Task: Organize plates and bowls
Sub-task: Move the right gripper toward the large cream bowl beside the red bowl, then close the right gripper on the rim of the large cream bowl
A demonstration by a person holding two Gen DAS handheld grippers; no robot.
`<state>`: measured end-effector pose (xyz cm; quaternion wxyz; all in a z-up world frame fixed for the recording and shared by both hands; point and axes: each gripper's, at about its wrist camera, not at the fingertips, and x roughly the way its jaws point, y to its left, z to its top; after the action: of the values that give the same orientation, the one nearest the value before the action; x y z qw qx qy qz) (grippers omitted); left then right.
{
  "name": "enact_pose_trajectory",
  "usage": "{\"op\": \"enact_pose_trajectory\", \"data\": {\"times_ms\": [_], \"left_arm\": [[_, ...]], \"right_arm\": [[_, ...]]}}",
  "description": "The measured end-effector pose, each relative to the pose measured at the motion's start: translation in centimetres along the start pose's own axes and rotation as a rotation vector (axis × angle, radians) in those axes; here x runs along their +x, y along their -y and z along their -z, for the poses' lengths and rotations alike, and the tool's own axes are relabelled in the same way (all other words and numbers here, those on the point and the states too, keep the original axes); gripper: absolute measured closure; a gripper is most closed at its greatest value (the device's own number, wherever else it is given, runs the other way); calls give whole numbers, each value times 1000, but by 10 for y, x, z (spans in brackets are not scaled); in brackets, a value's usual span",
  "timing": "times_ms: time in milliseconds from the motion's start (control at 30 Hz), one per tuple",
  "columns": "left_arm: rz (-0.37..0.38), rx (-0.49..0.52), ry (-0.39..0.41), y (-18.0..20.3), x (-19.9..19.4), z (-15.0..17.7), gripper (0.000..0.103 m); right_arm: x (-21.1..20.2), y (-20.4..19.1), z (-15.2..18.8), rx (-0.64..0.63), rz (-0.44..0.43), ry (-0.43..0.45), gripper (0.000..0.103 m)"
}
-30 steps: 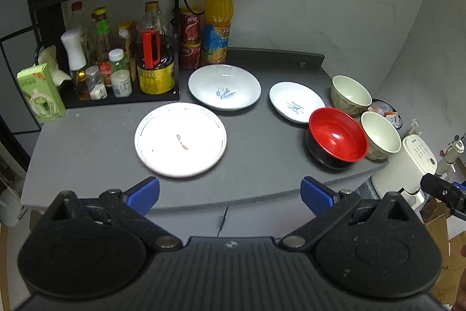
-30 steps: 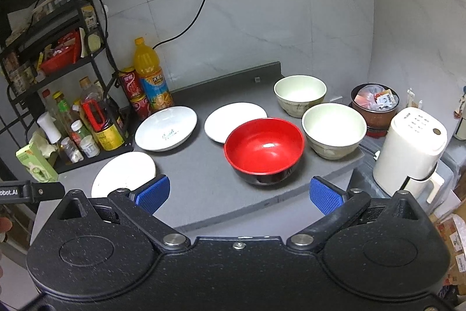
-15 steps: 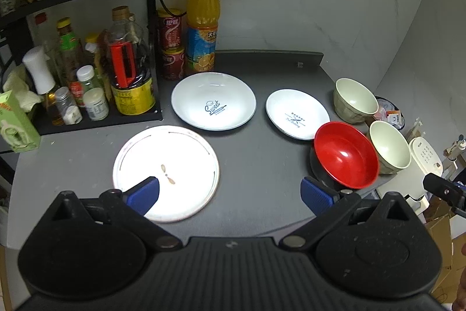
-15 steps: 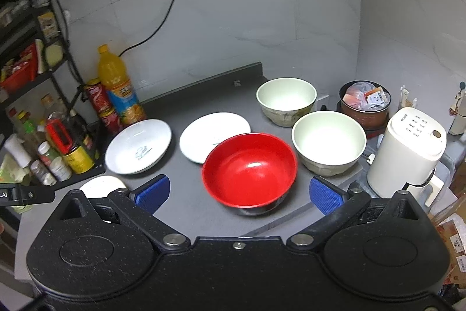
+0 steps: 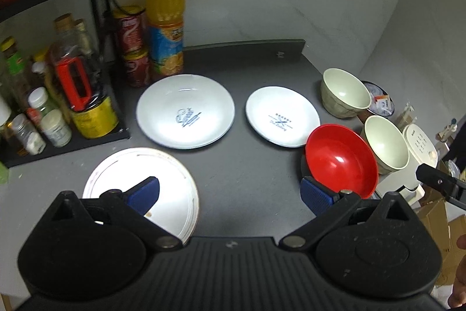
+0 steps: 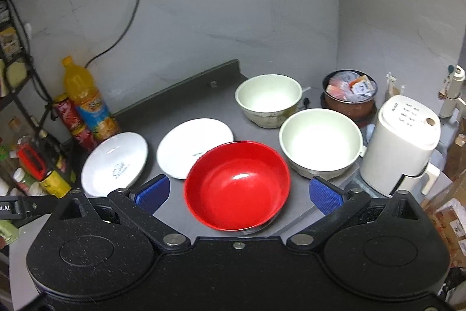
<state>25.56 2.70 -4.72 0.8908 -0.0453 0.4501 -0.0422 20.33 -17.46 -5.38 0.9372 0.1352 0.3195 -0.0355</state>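
Both units advanced toward the counter (image 5: 256,165) over the last second; nothing grasped yet, stacking not started. Left gripper (image 5: 230,191) spread wide, empty, above the rimmed plate (image 5: 171,174), left of the red bowl (image 5: 340,162). Right gripper (image 6: 237,191) spread wide, empty, straddling the red bowl; contact apparently absent. Two printed plates left of the red bowl, two cream bowls right.
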Motion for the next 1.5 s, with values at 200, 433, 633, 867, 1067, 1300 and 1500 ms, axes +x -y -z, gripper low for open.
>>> {"op": "enact_pose_trajectory", "data": {"times_ms": [200,433,633,867,1067,1300,1500], "left_arm": [[55,40,-30,12,23,-13,1],[98,78,-70,39,48,-19,3],[113,88,-74,61,69,-29,3],[123,111,-84,101,96,-43,4],[151,125,-112,137,125,-54,4],[182,148,-109,180,157,-65,9],[183,178,-142,215,190,-73,24]], "right_arm": [[13,12,-3,17,46,-20,0],[38,32,-8,42,81,-53,0],[57,54,-15,38,50,-68,0],[84,82,-25,45,67,-83,0],[110,111,-32,76,76,-108,0],[135,146,-34,131,55,-138,6],[159,169,-32,163,55,-180,17]]}}
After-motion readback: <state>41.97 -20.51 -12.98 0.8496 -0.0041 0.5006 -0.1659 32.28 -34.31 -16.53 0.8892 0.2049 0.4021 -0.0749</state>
